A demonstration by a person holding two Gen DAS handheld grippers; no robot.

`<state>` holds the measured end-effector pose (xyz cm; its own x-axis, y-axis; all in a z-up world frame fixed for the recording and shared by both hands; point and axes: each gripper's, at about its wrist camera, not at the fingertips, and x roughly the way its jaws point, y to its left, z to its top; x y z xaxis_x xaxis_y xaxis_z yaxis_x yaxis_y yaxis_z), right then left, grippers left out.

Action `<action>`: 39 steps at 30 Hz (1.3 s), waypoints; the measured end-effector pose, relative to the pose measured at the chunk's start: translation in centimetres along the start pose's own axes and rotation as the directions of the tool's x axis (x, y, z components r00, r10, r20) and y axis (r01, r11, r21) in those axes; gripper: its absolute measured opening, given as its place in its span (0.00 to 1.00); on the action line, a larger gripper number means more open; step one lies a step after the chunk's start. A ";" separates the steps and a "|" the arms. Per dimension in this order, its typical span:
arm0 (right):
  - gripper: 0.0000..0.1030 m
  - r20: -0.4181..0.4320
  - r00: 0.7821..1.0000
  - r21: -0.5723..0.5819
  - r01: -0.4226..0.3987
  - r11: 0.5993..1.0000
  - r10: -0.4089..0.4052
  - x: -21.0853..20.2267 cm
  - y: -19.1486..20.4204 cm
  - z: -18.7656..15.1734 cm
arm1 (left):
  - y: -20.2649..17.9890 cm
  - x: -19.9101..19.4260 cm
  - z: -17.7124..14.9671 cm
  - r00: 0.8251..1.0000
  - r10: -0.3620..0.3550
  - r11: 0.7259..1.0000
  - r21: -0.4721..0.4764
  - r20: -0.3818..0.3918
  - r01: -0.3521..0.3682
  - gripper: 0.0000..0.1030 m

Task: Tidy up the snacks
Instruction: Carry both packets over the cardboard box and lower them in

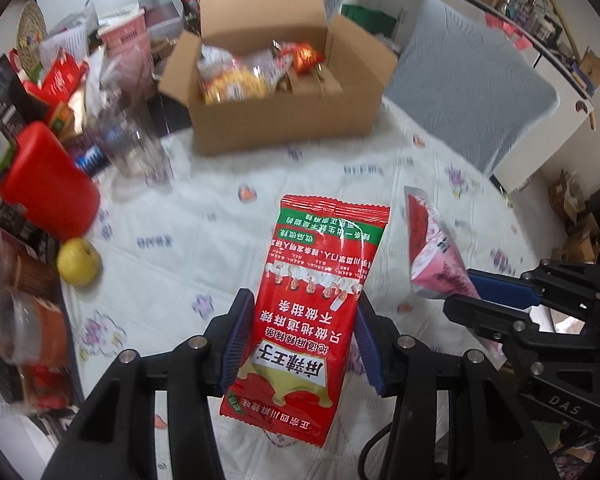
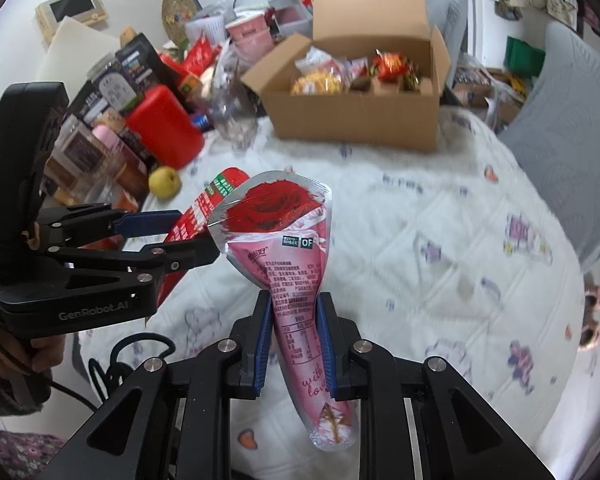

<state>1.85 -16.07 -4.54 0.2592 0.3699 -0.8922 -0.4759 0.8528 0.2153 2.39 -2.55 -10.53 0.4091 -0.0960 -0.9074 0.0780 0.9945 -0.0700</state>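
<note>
Far across the quilted white cloth (image 1: pixel 172 216): open cardboard box (image 1: pixel 300 120) of crinkly snacks. Left: red tub (image 1: pixel 48 184), clear glass (image 1: pixel 136 148), yellow apple (image 1: pixel 78 261). Nothing blocking the way. Left gripper (image 1: pixel 300 344) clamped on flat glossy red packet (image 1: pixel 316 300); right gripper (image 2: pixel 294 344) clamped on cone-shaped pink rose pouch (image 2: pixel 296 280), both off the cloth.
</note>
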 end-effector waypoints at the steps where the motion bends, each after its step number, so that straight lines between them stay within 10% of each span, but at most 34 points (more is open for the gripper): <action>1: 0.21 0.008 1.000 -0.005 0.000 1.000 0.000 -0.1 0.0 0.5 | 0.1 -0.2 0.5 1.000 0.001 1.000 -0.002 0.008 -0.001 0.48; 39: 0.21 0.160 0.987 -0.102 0.005 0.995 0.011 7.2 -6.1 22.7 | 7.1 5.1 21.9 0.978 0.049 0.996 -0.079 0.203 -0.033 0.47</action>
<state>25.67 -10.28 -3.24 0.3851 0.4336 -0.8147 -0.5574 0.8128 0.1691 24.97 3.08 -6.59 0.5882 -0.0538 -0.8069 -0.0075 0.9974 -0.0720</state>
